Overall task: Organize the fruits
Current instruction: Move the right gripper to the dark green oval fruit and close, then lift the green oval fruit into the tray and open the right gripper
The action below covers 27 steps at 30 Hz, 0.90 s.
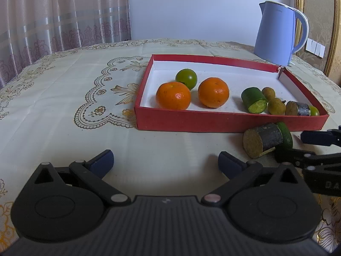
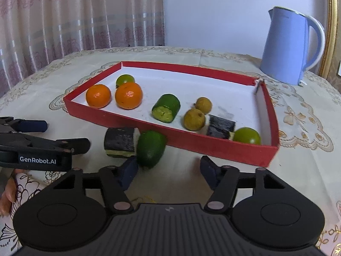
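Observation:
A red tray (image 2: 213, 149) with a white floor holds two oranges (image 2: 128, 95), a green round fruit (image 2: 125, 79), a cut green piece (image 2: 167, 107), two small yellow-brown fruits (image 2: 193, 119), a dark-skinned cut piece (image 2: 221, 127) and another green fruit (image 2: 247, 136). On the cloth in front of the tray lie a dark-skinned stub (image 2: 119, 141) and a green piece (image 2: 150, 148). My right gripper (image 2: 168, 170) is open; its left fingertip is at the green piece's near end and the gap is empty. My left gripper (image 1: 166, 162) is wide open over bare cloth, left of the stub (image 1: 263, 139).
A blue kettle (image 2: 285, 47) stands behind the tray's far right corner. The patterned tablecloth (image 1: 64, 98) stretches left of the tray. A curtain hangs behind the table. Part of a hand (image 2: 7, 194) shows at the left edge of the right wrist view.

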Tool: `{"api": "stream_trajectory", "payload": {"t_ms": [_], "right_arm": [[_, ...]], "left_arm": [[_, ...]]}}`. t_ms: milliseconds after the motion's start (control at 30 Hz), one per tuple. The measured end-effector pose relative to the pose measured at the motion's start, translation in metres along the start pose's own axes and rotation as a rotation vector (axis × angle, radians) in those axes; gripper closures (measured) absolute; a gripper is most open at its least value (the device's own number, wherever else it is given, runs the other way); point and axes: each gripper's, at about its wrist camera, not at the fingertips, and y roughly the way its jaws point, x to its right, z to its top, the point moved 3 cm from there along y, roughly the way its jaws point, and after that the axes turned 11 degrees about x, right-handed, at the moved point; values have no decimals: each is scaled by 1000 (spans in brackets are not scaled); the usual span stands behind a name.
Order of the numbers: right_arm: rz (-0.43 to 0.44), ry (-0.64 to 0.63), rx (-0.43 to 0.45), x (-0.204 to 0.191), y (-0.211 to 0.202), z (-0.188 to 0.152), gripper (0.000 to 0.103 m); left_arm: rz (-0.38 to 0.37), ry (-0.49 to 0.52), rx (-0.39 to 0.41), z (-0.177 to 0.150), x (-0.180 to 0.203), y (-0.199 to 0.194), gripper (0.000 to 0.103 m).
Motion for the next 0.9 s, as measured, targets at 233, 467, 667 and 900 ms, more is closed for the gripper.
{"api": "stream_trajectory", "payload": {"t_ms": [233,467,667,900], "right_arm": [[0,-35,2,-16,3,2,51],[17,-96,11,-26,1,3,64],[2,-53,-8,-13,1,4,71],[-1,-49,2,-13,1,2,75]], "left_arm": [[-1,-1,1,0,0,0,0],[0,-1,0,0,0,0,0],[-1,-1,1,0,0,0,0],[0,0,1,0,0,0,0]]}}
